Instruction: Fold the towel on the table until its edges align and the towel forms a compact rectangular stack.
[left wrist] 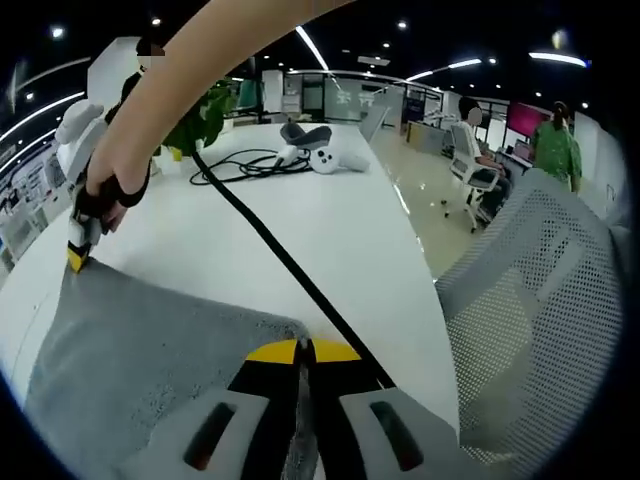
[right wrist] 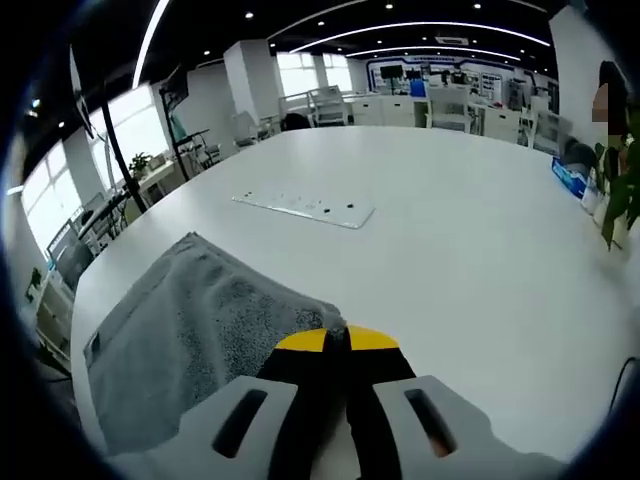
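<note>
both grippers clamped on corners of the grey towel, flat on the white table.

in my left gripper view, going left to right: the right gripper [left wrist: 78, 255], white body with yellow tips, pinches the towel's far corner, a hand around it; the towel [left wrist: 140, 350] is a fuzzy terry sheet; my left gripper [left wrist: 303, 352] has its yellow-tipped jaws closed on the near corner; a black cable [left wrist: 270, 240] runs across the smooth table [left wrist: 330, 215]; a white mesh chair [left wrist: 545, 290] stands just beside the edge. in my right gripper view, the towel [right wrist: 190, 330] lies left, the right gripper [right wrist: 337, 341] closed on its corner.
</note>
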Tool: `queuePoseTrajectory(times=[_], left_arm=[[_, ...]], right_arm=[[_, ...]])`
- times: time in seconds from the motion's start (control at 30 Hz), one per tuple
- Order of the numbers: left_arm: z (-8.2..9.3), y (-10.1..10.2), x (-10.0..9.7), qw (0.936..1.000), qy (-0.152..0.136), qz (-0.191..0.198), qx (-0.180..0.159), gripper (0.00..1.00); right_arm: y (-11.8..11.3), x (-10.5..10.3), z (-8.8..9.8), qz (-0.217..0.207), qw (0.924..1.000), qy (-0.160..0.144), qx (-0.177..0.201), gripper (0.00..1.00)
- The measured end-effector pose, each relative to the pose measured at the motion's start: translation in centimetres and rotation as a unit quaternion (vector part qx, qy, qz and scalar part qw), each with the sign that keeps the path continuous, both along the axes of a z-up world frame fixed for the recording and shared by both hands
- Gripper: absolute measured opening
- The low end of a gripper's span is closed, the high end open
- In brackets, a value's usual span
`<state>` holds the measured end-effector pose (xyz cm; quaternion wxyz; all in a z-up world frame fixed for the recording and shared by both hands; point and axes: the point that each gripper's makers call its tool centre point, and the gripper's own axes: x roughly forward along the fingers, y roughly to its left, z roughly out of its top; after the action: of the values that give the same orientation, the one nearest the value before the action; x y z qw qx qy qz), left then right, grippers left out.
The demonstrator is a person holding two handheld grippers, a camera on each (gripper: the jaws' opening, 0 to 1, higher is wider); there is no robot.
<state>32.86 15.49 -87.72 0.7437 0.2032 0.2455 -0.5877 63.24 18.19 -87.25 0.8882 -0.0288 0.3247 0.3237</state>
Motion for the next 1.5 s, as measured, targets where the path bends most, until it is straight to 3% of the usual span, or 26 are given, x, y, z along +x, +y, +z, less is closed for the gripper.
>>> queuePoseTrajectory(times=[0.43, 0.8, 1.1, 1.5], left_arm=[[2.8, 2.8, -0.2, 0.9984, -0.014, 0.052, -0.019, 0.03], [5.0, 6.1, -0.4, 0.9931, -0.009, 0.105, -0.052, 0.03], [6.1, 9.7, -0.5, 0.9816, 0.004, 0.174, -0.078, 0.03], [7.8, 13.1, -0.4, 0.9696, 0.003, 0.222, -0.103, 0.03]], right_arm=[[1.2, 0.1, 3.9, -0.01, 0.9998, -0.014, 0.013, 0.02], [3.2, 0.9, 6.8, -0.038, 0.9976, -0.003, 0.058, 0.01], [6.2, 0.5, 8.1, -0.02, 0.998, -0.006, 0.06, 0.0], [9.7, -0.4, 10.2, -0.024, 0.9957, 0.003, 0.089, 0.0]])
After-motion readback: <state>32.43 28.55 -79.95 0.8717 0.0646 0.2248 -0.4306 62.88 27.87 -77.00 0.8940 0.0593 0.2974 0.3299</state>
